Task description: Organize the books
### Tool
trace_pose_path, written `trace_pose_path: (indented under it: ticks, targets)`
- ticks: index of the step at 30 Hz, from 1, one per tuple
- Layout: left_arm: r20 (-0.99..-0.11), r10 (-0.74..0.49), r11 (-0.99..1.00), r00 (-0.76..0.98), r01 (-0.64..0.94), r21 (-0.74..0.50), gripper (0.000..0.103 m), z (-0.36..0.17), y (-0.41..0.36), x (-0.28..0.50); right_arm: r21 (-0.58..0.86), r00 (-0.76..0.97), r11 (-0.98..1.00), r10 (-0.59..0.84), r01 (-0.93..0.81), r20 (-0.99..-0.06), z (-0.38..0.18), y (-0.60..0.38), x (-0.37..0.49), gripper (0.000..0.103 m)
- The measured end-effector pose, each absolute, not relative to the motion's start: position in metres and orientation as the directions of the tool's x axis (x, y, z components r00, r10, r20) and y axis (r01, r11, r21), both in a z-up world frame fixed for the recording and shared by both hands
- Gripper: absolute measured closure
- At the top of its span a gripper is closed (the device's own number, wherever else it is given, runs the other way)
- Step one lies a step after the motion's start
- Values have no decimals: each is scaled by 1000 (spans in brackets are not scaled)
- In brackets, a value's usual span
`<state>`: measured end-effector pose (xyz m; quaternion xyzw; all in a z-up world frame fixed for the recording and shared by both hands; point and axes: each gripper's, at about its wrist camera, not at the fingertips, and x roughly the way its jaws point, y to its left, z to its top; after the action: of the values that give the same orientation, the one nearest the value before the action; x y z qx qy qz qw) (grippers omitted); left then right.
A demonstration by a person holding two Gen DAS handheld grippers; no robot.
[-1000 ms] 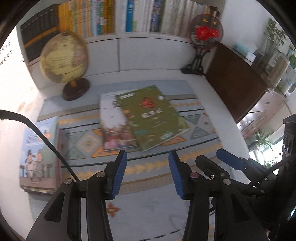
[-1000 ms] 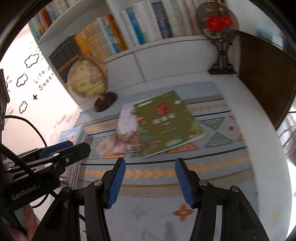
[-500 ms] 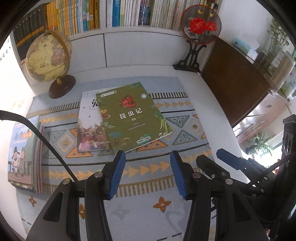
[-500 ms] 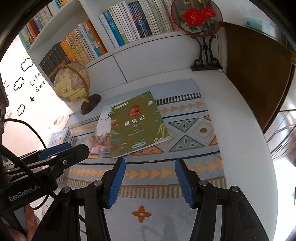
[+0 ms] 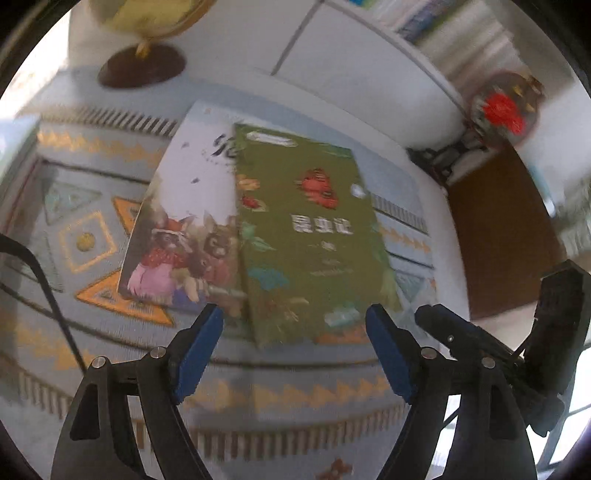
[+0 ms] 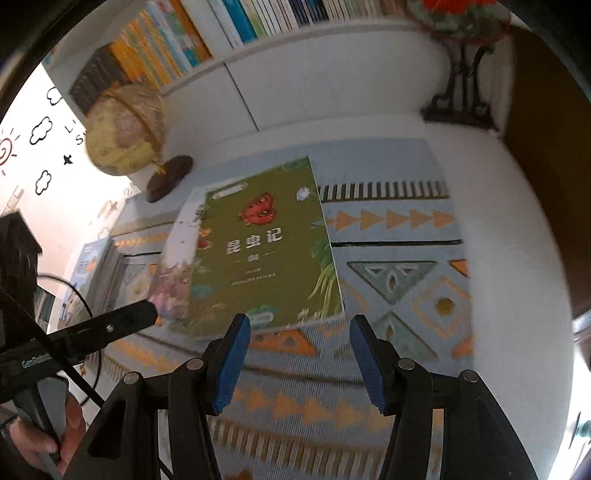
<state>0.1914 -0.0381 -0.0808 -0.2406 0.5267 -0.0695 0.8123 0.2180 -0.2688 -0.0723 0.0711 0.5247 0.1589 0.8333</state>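
A green book (image 5: 306, 240) (image 6: 266, 251) lies flat on the patterned mat, overlapping a white picture book (image 5: 181, 229) (image 6: 177, 266) beneath it on its left. My left gripper (image 5: 295, 332) hovers just short of the green book's near edge; its jaws are opening and nothing is between them. My right gripper (image 6: 299, 339) stands open at the green book's near right corner, its blue pads (image 6: 231, 363) apart from the cover. The left gripper's finger also shows in the right wrist view, at the picture book's near corner.
A globe (image 6: 125, 133) on a dark base stands at the back left. A stack of books (image 6: 96, 269) lies at the mat's left edge. A red fan ornament (image 5: 502, 110) on a black stand and a brown cabinet (image 5: 498, 229) are at the right; a bookshelf (image 6: 221, 29) runs behind.
Both grippers have dropped and come closer to the green book, which now fills more of each view. The left jaws stand wider apart. The left view has rolled.
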Motion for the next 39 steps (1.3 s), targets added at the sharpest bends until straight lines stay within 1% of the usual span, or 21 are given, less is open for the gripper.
trace_pose_path:
  ticks: [3, 9, 12, 13, 16, 19, 20, 23, 24, 26, 28, 31, 35, 36, 37, 38, 39]
  targets:
    - [-833, -367, 870, 415, -165, -466, 29, -97, -37, 201, 278, 370, 944, 325, -177, -870, -93, -265, 246, 49]
    - [-847, -335, 892, 413, -149, -426, 30, -108, -50, 208, 244, 371, 951, 299, -187, -879, -113, -259, 275, 49]
    - [-854, -318, 909, 411, -125, -398, 30, -109, -59, 211, 230, 379, 949, 298, -214, -876, -115, -254, 278, 57]
    - [-854, -320, 911, 410, -114, -396, 30, -109, -62, 212, 236, 371, 945, 309, -228, -876, -115, -252, 278, 61]
    - [-851, -336, 914, 403, -81, -399, 30, -110, -70, 215, 240, 359, 938, 321, -252, -877, -114, -246, 276, 65]
    - [-856, -332, 921, 396, -61, -386, 30, -109, -70, 211, 231, 355, 938, 314, -259, -881, -112, -243, 268, 64]
    - [-853, -347, 916, 390, -57, -398, 30, -109, -68, 208, 233, 352, 938, 314, -255, -882, -111, -245, 264, 64]
    - [-824, -436, 873, 362, -53, -486, 30, -112, -56, 189, 265, 342, 934, 337, -241, -877, -106, -252, 249, 64]
    - [-823, -440, 869, 358, -63, -492, 30, -114, -53, 183, 281, 332, 929, 351, -242, -875, -106, -254, 244, 64]
    - [-836, -418, 876, 356, -87, -475, 34, -117, -48, 171, 311, 306, 920, 375, -238, -875, -108, -258, 230, 65]
    - [-850, -393, 887, 350, -100, -451, 34, -116, -47, 162, 304, 298, 926, 362, -226, -883, -111, -262, 217, 65]
    - [-863, -364, 907, 350, -79, -414, 34, -115, -55, 162, 331, 289, 915, 389, -231, -875, -112, -267, 202, 65]
    - [-866, -351, 919, 356, -47, -392, 35, -113, -67, 169, 300, 298, 917, 372, -262, -879, -111, -257, 194, 64]
    - [-861, -357, 916, 361, -43, -398, 35, -110, -67, 169, 287, 304, 921, 362, -265, -881, -111, -256, 193, 64]
    - [-838, -385, 902, 386, -35, -430, 36, -105, -64, 166, 278, 315, 924, 355, -264, -880, -112, -255, 193, 64]
    - [-805, -422, 881, 417, -23, -473, 36, -97, -59, 162, 275, 320, 925, 352, -264, -879, -112, -258, 192, 64]
    - [-754, -482, 841, 445, -7, -542, 39, -89, -52, 159, 293, 320, 921, 367, -258, -873, -112, -262, 192, 64]
